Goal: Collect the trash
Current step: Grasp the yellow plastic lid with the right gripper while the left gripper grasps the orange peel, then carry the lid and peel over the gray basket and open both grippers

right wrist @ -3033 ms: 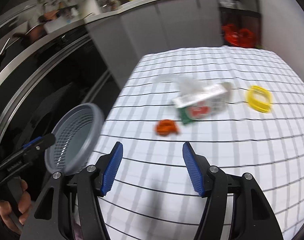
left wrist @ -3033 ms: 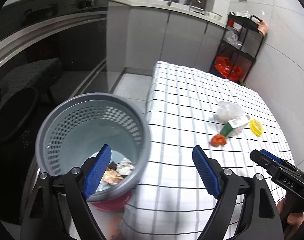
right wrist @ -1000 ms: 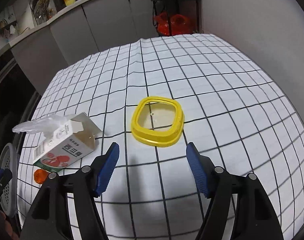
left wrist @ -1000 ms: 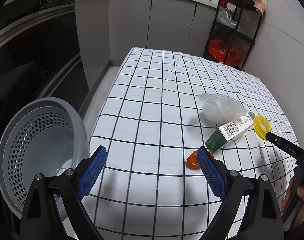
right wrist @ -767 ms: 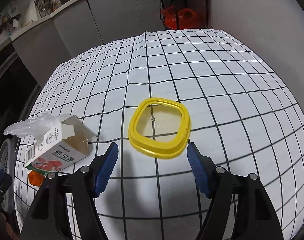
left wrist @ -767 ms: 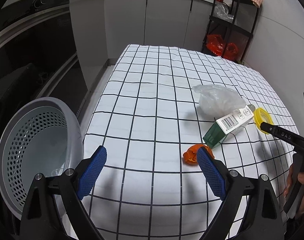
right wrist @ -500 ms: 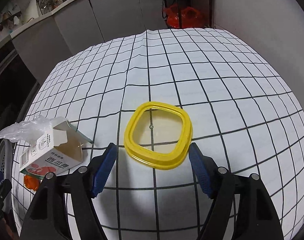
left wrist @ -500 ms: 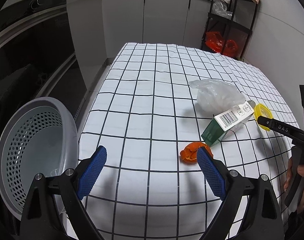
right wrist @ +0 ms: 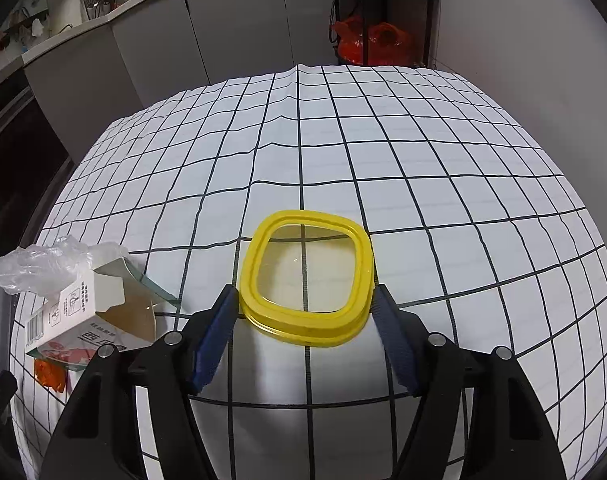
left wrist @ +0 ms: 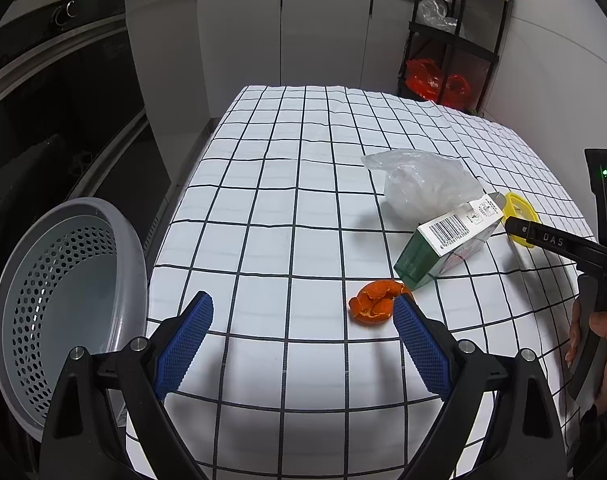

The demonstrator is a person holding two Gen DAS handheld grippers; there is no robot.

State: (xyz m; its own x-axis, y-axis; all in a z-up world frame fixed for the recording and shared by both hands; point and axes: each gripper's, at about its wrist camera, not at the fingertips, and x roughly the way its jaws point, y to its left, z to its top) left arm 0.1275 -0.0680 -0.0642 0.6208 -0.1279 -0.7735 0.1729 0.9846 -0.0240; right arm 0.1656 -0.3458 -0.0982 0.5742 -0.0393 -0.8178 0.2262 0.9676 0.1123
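Right claw [right wrist: 305, 306] is being closed around the yellow lid [right wrist: 307, 280], which lies flat on the desk [right wrist: 423, 160] between both pads, untouched at 9 and 3 o'clock, so the rim should be squeezed evenly; left claw [left wrist: 303, 332] is held released.

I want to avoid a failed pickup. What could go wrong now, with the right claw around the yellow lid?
1. The right claw is closing on the flat yellow lid; the shallow rim may slip out or tip up.
2. The open carton lies close beside it and could get knocked while lifting.
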